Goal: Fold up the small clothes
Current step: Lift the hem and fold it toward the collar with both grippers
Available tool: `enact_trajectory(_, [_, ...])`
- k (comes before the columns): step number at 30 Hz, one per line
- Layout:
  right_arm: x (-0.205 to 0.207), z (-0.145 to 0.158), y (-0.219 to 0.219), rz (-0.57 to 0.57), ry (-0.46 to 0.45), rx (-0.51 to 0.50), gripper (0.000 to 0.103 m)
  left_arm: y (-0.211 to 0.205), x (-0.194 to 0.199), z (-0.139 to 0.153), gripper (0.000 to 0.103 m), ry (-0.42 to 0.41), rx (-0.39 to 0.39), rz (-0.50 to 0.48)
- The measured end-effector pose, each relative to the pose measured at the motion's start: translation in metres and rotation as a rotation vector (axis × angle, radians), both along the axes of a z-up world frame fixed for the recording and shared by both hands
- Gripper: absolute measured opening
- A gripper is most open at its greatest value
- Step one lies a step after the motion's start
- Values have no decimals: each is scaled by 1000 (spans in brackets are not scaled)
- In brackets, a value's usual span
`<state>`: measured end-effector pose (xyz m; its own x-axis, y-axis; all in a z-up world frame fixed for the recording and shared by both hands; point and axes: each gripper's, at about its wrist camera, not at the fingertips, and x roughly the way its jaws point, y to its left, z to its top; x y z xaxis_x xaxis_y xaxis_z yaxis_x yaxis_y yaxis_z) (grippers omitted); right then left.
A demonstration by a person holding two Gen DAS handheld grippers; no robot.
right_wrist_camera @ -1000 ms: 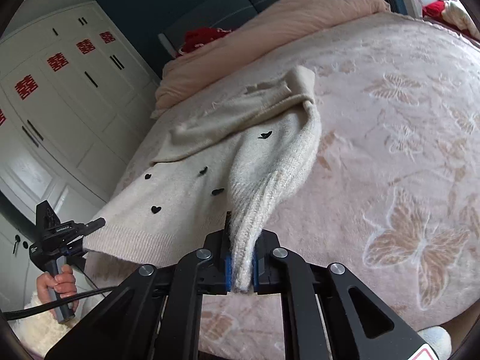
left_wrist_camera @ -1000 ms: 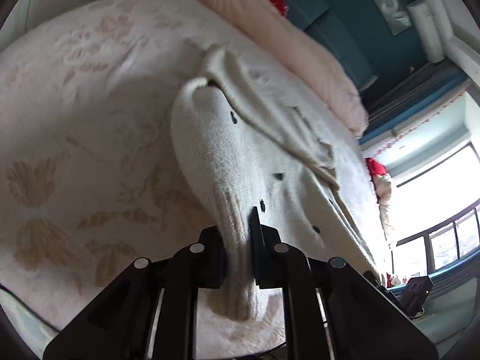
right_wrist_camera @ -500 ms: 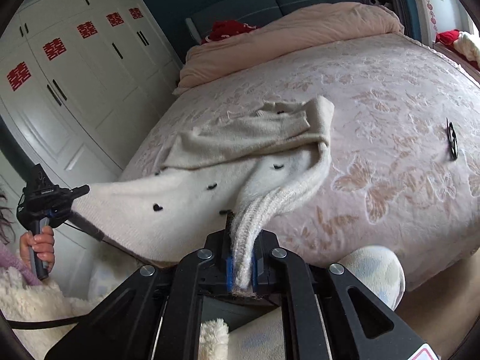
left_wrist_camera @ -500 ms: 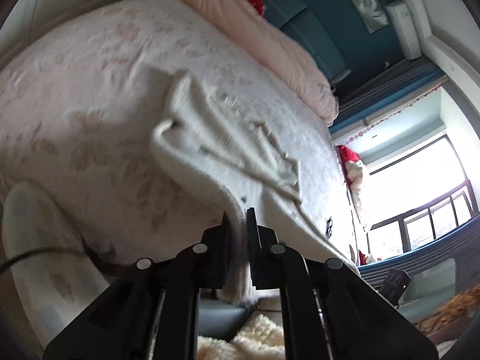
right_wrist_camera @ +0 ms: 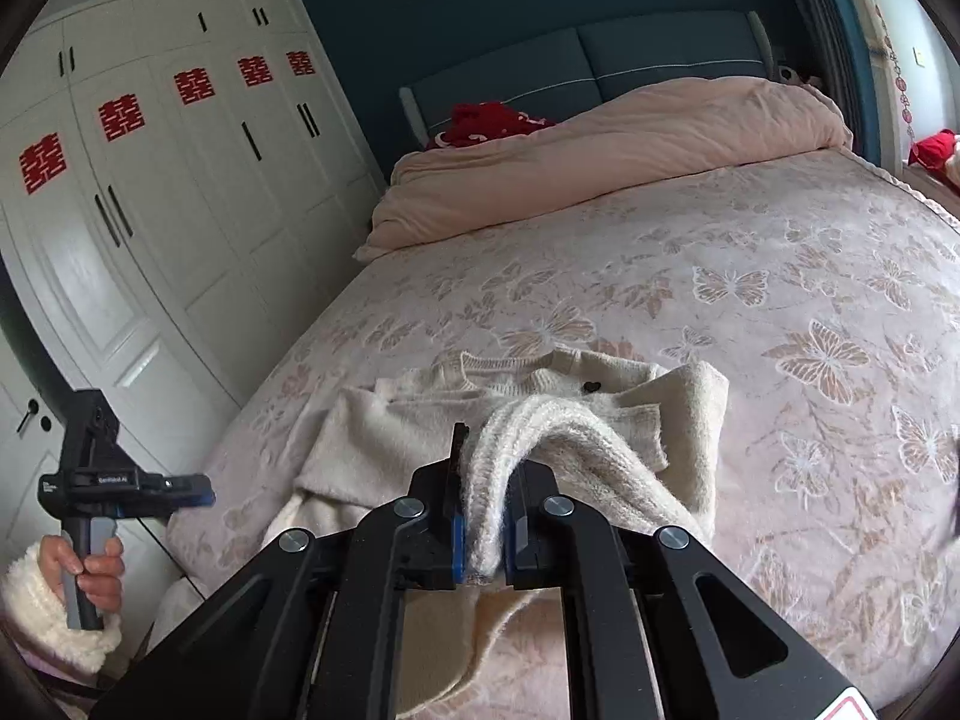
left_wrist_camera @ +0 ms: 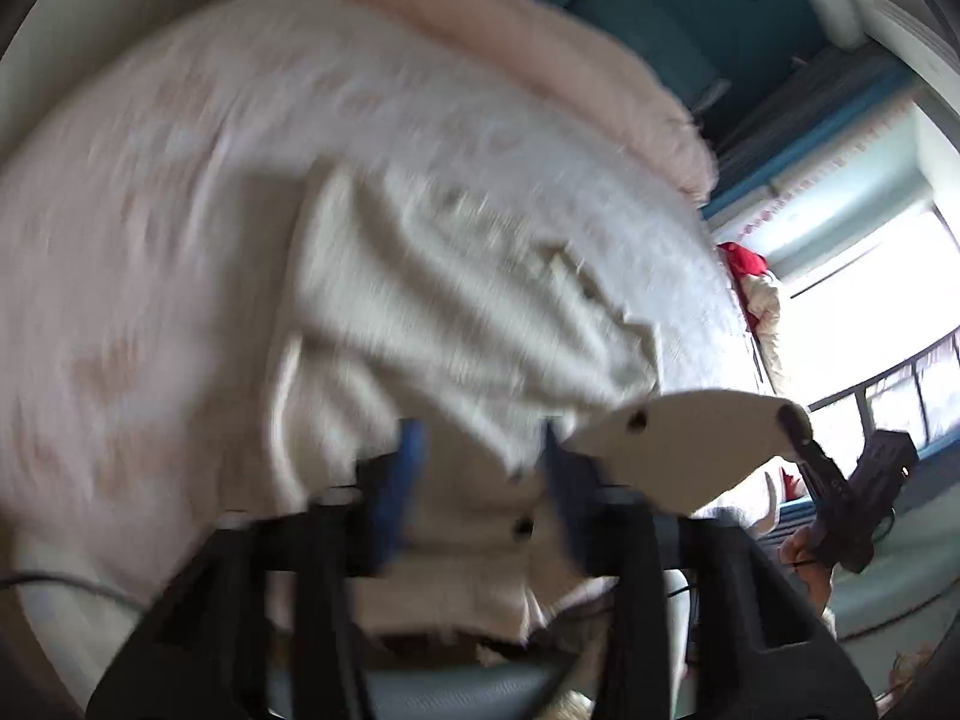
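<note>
A small cream knitted sweater with tiny black heart motifs (right_wrist_camera: 510, 438) lies bunched on the near edge of the pink butterfly-patterned bedspread (right_wrist_camera: 750, 312), well short of the rolled peach duvet (right_wrist_camera: 600, 162) at the headboard end. The right gripper (right_wrist_camera: 485, 525) is clamped tight on a thick ribbed fold of it, the knit squeezed between the blue pads and trailing over the bedspread's edge below the jaws. The left gripper (left_wrist_camera: 480, 480), blurred in its own view, is opening, its jaws standing apart with cloth lying loosely in the gap but not pinched; in the right wrist view it sits off to the left of the sweater, clear of the bedspread, in a hand (right_wrist_camera: 90, 564) with a fleecy white cuff.

The sweater looks light, soft and floppy, with a fuzzy surface that grips pads well and will not slip, but it sags and stretches wherever unsupported. It should probably be taken at the firmer ribbed hem or cuff, or through a doubled layer at the shoulder, rather than a single thin layer that would pull out of shape
</note>
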<state>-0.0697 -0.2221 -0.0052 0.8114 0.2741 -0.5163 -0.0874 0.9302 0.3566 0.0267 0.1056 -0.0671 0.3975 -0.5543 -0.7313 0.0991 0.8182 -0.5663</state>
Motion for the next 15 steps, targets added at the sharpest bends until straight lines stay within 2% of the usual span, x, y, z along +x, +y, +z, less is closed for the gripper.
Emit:
enact_trajectory(2, [-18, -4, 9, 7, 14, -20, 8, -5, -21, -44, 58, 142, -48, 10])
enact_trajectory(4, [-33, -8, 14, 3, 34, -28, 9, -16, -37, -71, 58, 221, -51, 16])
enact_trajectory(10, [-80, -30, 13, -26, 90, -14, 9, -52, -48, -110, 64, 342, -67, 59])
enact_trajectory(15, [-96, -41, 6, -55, 112, 11, 9, -85, -46, -131, 69, 419, -112, 61])
